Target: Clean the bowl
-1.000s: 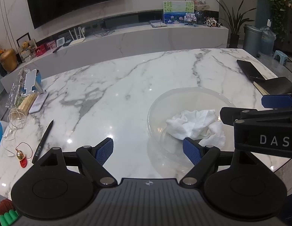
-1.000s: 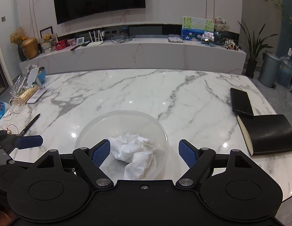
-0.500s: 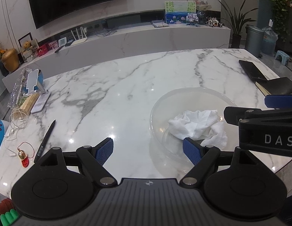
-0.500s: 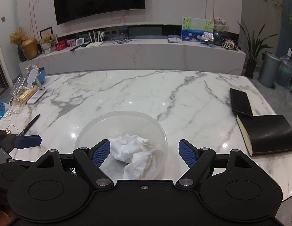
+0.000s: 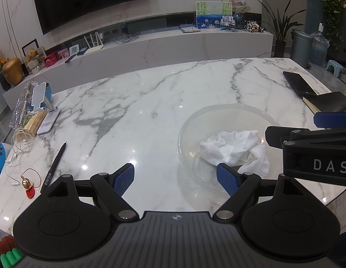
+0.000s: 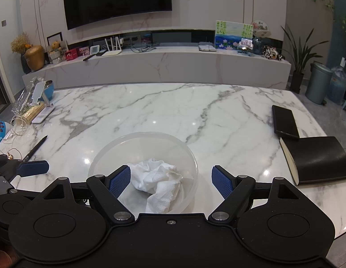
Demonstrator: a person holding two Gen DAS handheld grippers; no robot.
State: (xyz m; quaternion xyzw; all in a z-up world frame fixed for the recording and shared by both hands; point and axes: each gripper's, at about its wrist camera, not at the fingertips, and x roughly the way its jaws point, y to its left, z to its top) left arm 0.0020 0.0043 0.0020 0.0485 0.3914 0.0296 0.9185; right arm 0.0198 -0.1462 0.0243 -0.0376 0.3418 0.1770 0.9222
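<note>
A clear plastic bowl rests on the marble table, holding a crumpled white paper towel. My left gripper hovers open at the bowl's left, its right pad over the near rim. My right gripper hangs open just above the bowl's near side; its left pad sits beside the towel. Neither gripper holds anything. The right gripper's body also shows at the right edge of the left wrist view.
A black pen, a red-corded charm, earphones and a phone stand lie at the left. A black phone and a black notebook lie at the right, near the table edge.
Both grippers have barely drifted; the bowl and towel stay put, and both grippers remain open.
</note>
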